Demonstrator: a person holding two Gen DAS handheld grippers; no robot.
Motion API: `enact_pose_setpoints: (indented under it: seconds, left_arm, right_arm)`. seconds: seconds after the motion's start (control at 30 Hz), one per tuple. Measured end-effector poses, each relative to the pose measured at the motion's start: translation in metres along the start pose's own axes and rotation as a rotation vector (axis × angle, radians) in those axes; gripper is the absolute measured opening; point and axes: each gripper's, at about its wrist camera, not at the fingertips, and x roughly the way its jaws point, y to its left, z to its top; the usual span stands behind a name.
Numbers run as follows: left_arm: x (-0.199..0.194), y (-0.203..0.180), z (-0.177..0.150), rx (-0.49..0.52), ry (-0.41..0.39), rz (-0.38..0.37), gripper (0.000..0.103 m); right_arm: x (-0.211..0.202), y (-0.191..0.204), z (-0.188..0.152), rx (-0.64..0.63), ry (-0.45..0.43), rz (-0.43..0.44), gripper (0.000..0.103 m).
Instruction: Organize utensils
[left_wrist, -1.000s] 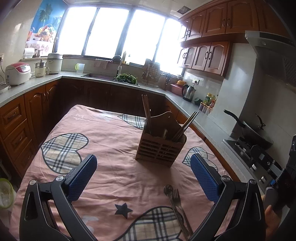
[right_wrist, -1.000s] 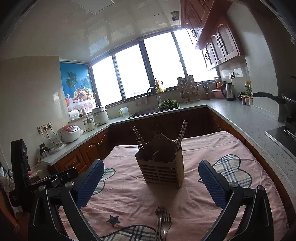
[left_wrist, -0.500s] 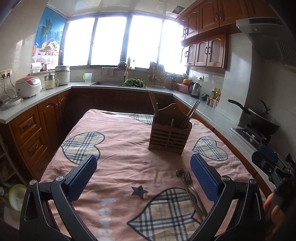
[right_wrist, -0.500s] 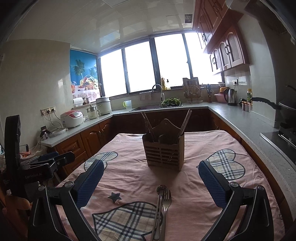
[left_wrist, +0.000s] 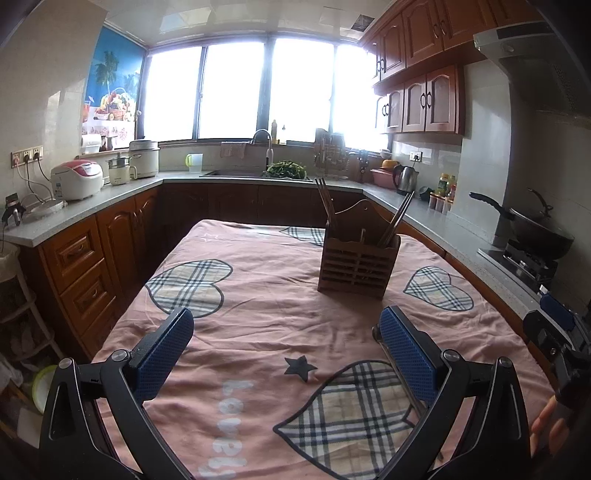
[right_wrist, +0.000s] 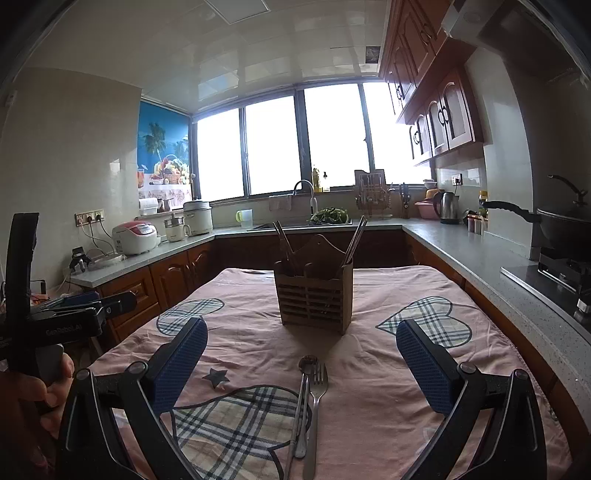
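Kitchen table (right_wrist: 369, 369): spoon (right_wrist: 303, 391) and fork (right_wrist: 317, 402) lie between the right hand-held gripper's (right_wrist: 301, 358) spread fingers; left hand-held gripper (left_wrist: 286, 343) also spread, holder (right_wrist: 314, 295) ahead.

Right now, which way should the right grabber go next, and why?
Probably down and forward onto the fork. The right gripper is open and empty, and the fork lies beside the spoon between its fingers, outside the wooden holder.

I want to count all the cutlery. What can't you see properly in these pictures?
- Left wrist view: the metal spoon and fork are mostly hidden behind the left gripper's right blue pad.
- Right wrist view: the silver fork and spoon handles are cut off by the bottom edge.
- Both views: the slatted wooden utensil holder hides its contents' lower parts.
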Motion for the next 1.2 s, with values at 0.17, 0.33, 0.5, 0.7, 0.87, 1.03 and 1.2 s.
enact_pose_setpoints:
  seconds: [0.17, 0.33, 0.5, 0.7, 0.87, 1.03, 1.2]
  left_arm:
    - [-0.004, -0.004, -0.004, 0.02, -0.014, 0.016, 0.103]
    - [-0.008, -0.005, -0.009, 0.035, -0.035, 0.029, 0.103]
    - [-0.012, -0.008, -0.017, 0.057, -0.047, 0.04, 0.103]
    - [-0.015, -0.011, -0.032, 0.06, -0.066, 0.026, 0.103]
    - [-0.013, -0.018, -0.041, 0.074, -0.052, 0.006, 0.103]
    - [-0.011, -0.021, -0.046, 0.078, -0.039, 0.002, 0.103]
    - [-0.01, -0.02, -0.048, 0.073, -0.037, 0.003, 0.103]
  right_arm:
    - [0.001, -0.001, -0.009, 0.0, 0.014, -0.004, 0.103]
    - [-0.003, 0.001, -0.015, -0.006, 0.013, -0.006, 0.103]
    - [-0.002, 0.004, -0.019, -0.013, 0.019, -0.008, 0.103]
    - [-0.001, 0.005, -0.028, -0.008, 0.028, -0.012, 0.103]
    - [0.001, 0.006, -0.039, -0.015, 0.032, -0.02, 0.103]
    - [0.004, 0.005, -0.046, -0.005, 0.046, -0.024, 0.103]
    - [0.002, 0.004, -0.046, -0.002, 0.045, -0.03, 0.103]
